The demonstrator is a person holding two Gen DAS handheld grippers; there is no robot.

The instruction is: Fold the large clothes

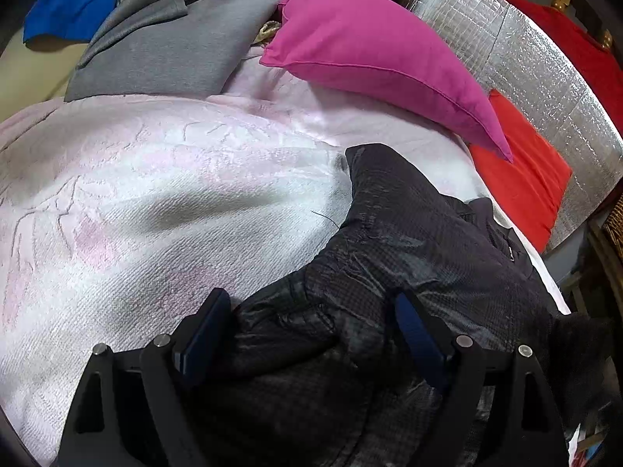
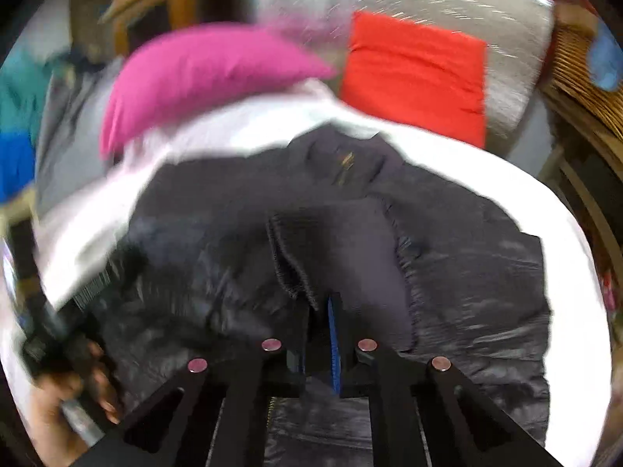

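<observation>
The black padded jacket is being folded on the pale pink blanket, largely unfolded, one flap being gripped by the closed right hand-held gripper while the left hand-held gripper is being held wide astride it.

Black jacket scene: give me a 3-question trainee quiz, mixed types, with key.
1. True or false: the left gripper stands with its jaws wide apart and the black jacket bunched between them.
2. Multiple choice: what does the jacket lie on? A) bare wooden floor B) pale pink towel C) green rug
3. Fill in: beyond the jacket, a ____ pillow rests beside a red cushion.

Key:
1. True.
2. B.
3. Magenta. Note for the trainee: the right gripper has its jaws shut, with a flap of the jacket right at their tips; the blurred right wrist view does not show whether cloth is pinched.
</observation>
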